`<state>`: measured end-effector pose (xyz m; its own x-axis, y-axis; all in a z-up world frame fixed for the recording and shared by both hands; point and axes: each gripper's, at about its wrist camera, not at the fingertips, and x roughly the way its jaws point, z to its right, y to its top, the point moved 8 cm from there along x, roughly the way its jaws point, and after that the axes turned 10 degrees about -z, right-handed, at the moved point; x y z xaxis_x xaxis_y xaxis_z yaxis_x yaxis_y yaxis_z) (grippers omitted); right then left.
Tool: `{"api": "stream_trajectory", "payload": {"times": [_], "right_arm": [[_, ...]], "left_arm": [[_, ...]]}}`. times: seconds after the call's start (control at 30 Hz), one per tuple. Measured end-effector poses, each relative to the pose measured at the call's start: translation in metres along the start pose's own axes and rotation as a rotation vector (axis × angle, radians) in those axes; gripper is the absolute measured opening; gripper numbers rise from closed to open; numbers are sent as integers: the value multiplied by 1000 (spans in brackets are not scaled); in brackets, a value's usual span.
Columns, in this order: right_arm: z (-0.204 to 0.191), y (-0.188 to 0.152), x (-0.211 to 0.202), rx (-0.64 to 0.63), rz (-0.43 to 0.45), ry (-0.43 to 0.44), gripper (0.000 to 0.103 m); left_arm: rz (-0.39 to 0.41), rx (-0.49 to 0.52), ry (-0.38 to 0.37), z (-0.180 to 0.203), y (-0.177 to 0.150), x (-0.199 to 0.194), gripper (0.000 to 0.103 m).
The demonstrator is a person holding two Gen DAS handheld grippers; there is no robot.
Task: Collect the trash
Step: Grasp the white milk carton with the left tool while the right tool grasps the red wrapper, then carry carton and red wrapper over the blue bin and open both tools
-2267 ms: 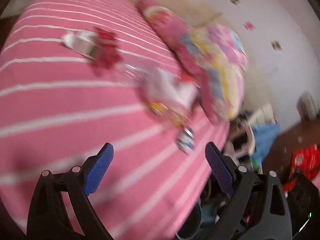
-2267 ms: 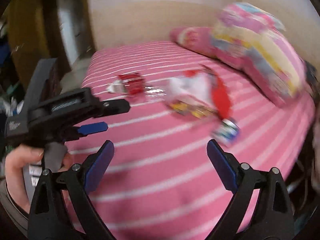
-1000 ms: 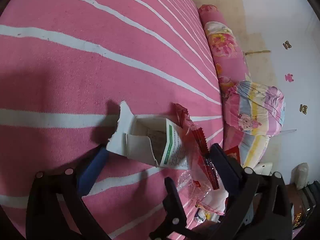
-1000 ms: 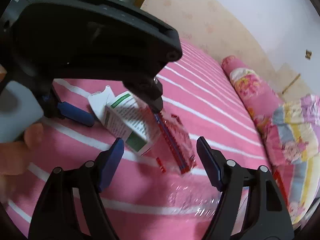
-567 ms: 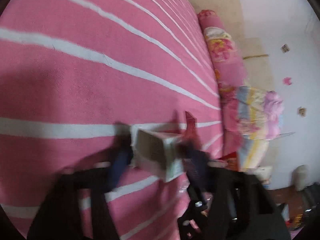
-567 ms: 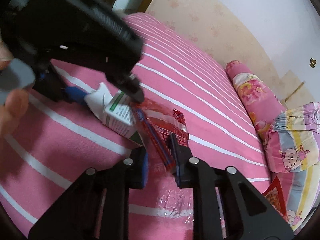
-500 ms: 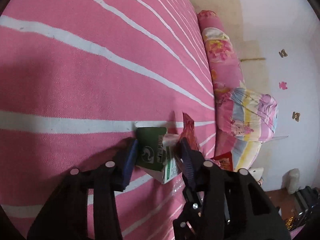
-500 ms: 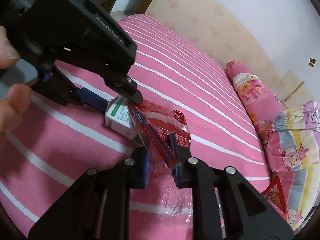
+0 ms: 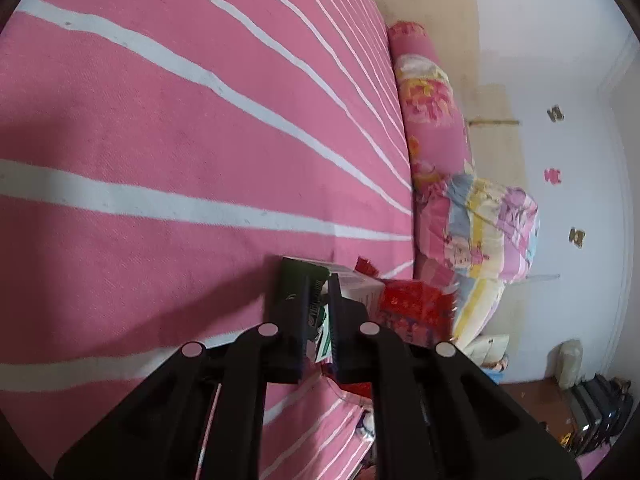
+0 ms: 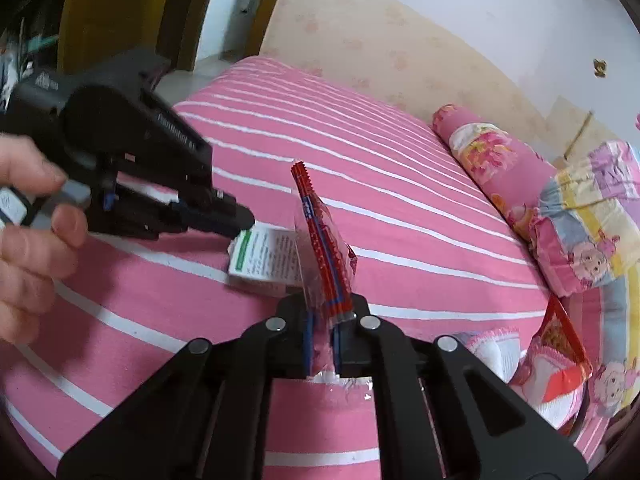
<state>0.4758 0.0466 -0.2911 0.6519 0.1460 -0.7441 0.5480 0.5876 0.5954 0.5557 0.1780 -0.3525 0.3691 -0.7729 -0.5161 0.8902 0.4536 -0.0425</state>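
The left gripper (image 9: 320, 312) is clamped on a white-and-green carton (image 9: 356, 284). Its jaws pinch the carton's flattened end. In the right wrist view the same gripper (image 10: 240, 220) comes in from the left, held by a hand (image 10: 28, 232), and its tips meet the carton (image 10: 266, 260) at the green-edged corner. The carton's far end lies on or just above the bed (image 10: 400, 208); which of the two cannot be told.

The right gripper (image 10: 322, 340) is closed on a wrapper (image 10: 324, 264) of clear film with a red and blue strip. The jaws pinch its lower end and the rest stands up from them, tilted slightly left, with the serrated red tip uppermost. The wrapper overlaps the carton's right side in this view; whether they touch cannot be told. In the left wrist view the wrapper (image 9: 416, 308) shows as crumpled red film just right of the carton.

The bed carries a pink cover with white stripes. Both items are near the middle of its width. A pink bolster (image 10: 492, 152) lies along the head edge, beside a folded cartoon quilt (image 10: 592, 216). A red-and-white bag (image 10: 556, 360) lies at the near right corner, below the quilt.
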Motion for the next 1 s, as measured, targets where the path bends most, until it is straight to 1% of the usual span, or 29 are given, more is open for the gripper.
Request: {"api": "stream_trajectory", "payload": {"times": [0.03,0.07,0.1,0.2,0.27,0.37,0.47,0.57,0.6,0.73,0.77,0.8,0.83,0.87,0.93,1.0], "right_arm": [[2,1,-2,13,0,9,7],[4,1,-2,20,-1,14,7],[6,2,-3,28,-1,19,7],[9,3,-4,53,-6,36,7],[13,4,-4,77,-10,50,7],[20,3,-2,125,-17,68,7],[29,-1,-2,201,-22,113,7],[34,-3,-2,259,-21,162,7],[36,-4,-2,280,-21,178,7],[44,-7,-4,330,-19,204,7],[47,-8,-4,344,-17,211,7],[47,-9,-5,350,-17,214,7],[48,-10,-6,357,-16,218,7],[50,-11,-7,367,-16,221,7],[53,-12,-8,382,-10,227,7],[59,-12,-9,395,-1,235,7]], "left_arm": [[-6,0,7,0,-1,1,16],[-15,2,26,-1,-2,2,38],[-21,2,54,-2,-3,4,67],[-42,19,79,1,-4,10,74],[-53,29,76,3,-5,14,79],[-64,9,66,1,-4,19,79],[-53,-1,55,1,-2,21,79],[-63,20,54,6,-3,26,80],[-73,24,49,9,-4,29,83],[-76,57,55,16,-9,40,84],[-80,67,50,19,-10,42,82],[-89,72,42,21,-12,45,70],[-109,72,28,22,-15,50,61],[-127,67,18,22,-17,55,47],[-135,60,16,20,-21,59,46],[-119,63,11,22,-22,56,44]]}}
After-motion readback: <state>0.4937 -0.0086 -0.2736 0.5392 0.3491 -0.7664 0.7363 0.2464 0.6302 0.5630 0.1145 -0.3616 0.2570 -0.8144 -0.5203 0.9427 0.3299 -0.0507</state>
